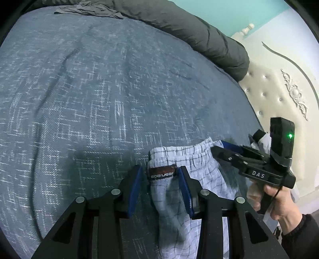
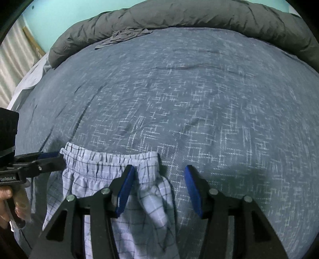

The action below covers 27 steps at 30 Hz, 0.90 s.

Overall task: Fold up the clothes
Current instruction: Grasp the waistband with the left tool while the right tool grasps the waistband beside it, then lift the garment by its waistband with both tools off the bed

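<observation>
shorts (image 1: 191,165): checked, thin, elastic waistband, on woven bedspread (image 1: 99,99)
left gripper (image 1: 161,179): jaws astride label, released
right gripper (image 2: 159,191): released

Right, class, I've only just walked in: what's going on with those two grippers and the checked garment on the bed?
A person with a gripper in each hand is laying out checked shorts on a blue patterned bedspread. The left gripper straddles one waistband corner, at the brown label; its pads stand apart from the cloth. The right gripper is open at the other corner, one pad over the fabric. No fold has been made. A grey duvet is bunched along the far side.
</observation>
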Each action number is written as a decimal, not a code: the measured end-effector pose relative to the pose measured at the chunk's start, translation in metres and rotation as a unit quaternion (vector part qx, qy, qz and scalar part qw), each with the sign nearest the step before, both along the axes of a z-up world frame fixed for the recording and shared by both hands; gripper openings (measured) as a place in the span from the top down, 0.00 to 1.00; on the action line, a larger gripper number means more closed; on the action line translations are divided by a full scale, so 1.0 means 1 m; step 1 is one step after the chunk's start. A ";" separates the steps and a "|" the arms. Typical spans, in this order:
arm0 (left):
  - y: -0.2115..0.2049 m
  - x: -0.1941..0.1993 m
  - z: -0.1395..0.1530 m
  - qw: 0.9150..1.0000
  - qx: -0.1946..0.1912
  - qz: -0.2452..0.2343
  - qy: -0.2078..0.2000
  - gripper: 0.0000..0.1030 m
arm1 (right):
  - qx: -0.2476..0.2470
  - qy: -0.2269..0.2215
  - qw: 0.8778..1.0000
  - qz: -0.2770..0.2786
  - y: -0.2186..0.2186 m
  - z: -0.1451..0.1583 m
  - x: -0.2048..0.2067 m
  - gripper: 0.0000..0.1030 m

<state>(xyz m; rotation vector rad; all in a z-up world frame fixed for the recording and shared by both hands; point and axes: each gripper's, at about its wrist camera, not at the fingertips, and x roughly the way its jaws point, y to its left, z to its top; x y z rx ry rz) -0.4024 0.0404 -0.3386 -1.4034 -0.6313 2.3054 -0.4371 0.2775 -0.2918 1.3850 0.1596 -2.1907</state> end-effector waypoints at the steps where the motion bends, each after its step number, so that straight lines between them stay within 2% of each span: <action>1: 0.000 0.000 -0.001 1.000 0.000 0.000 0.000 0.61 | 0.000 0.001 1.000 0.001 -0.003 -0.001 0.000 0.49; 4: 0.001 0.000 -0.002 1.000 0.001 0.000 0.002 0.61 | -0.001 0.007 1.000 0.007 -0.007 -0.001 -0.002 0.50; 6: 0.003 -0.001 -0.002 1.000 0.001 -0.002 0.004 0.61 | -0.003 0.013 1.000 0.013 -0.010 -0.001 -0.001 0.60; 7: 0.004 -0.001 -0.002 1.000 -0.001 -0.004 0.005 0.61 | -0.002 0.016 1.000 0.017 -0.014 -0.001 0.001 0.63; 9: 0.005 0.000 -0.002 1.000 -0.005 -0.006 0.009 0.65 | -0.001 0.025 0.999 0.030 -0.021 0.000 0.005 0.76; 10: 0.006 0.000 -0.002 1.000 -0.007 -0.007 0.010 0.67 | 0.001 0.029 0.999 0.034 -0.024 0.001 0.007 0.77; 12: 0.007 0.001 -0.003 1.000 -0.011 -0.009 0.013 0.70 | 0.004 0.039 0.998 0.039 -0.029 0.002 0.011 0.84; 21: 0.010 0.007 0.005 0.999 -0.018 -0.017 0.031 0.83 | 0.005 0.063 0.997 0.047 -0.029 0.013 0.021 0.90; 27: 0.013 0.013 0.017 0.998 -0.025 -0.024 0.047 0.85 | 0.004 0.084 0.995 0.051 -0.028 0.022 0.025 0.91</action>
